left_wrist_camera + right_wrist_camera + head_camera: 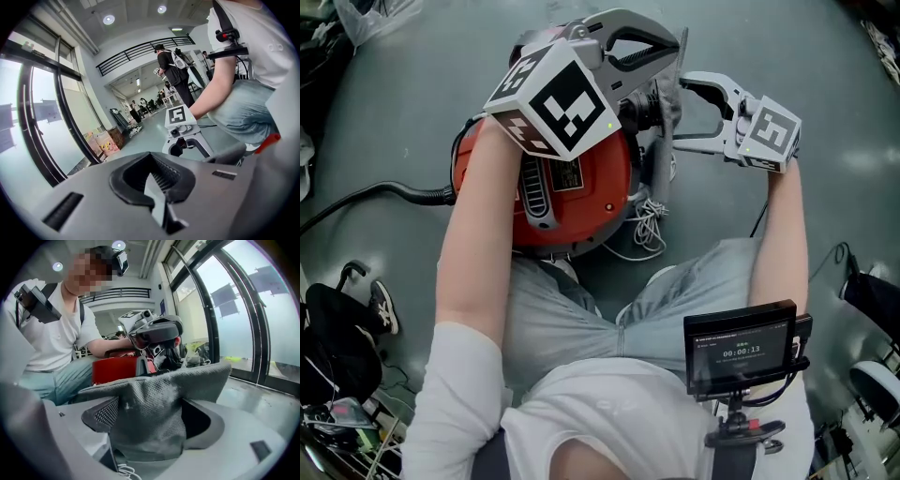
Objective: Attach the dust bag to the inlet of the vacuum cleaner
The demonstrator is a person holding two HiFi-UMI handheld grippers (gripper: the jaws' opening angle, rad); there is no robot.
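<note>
The right tool (150, 427) clamps the dust bag (154, 394) while the left tool (157, 197) pinches only its thin edge, which could slip free near the vacuum cleaner (581, 187).

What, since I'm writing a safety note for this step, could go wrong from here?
The right gripper pinches only soft mesh of the dust bag, so it might slip or tear if pulled. The left gripper hides much of the vacuum cleaner in the head view, so finding the inlet may be guesswork. The white cord beside it could snag.
</note>
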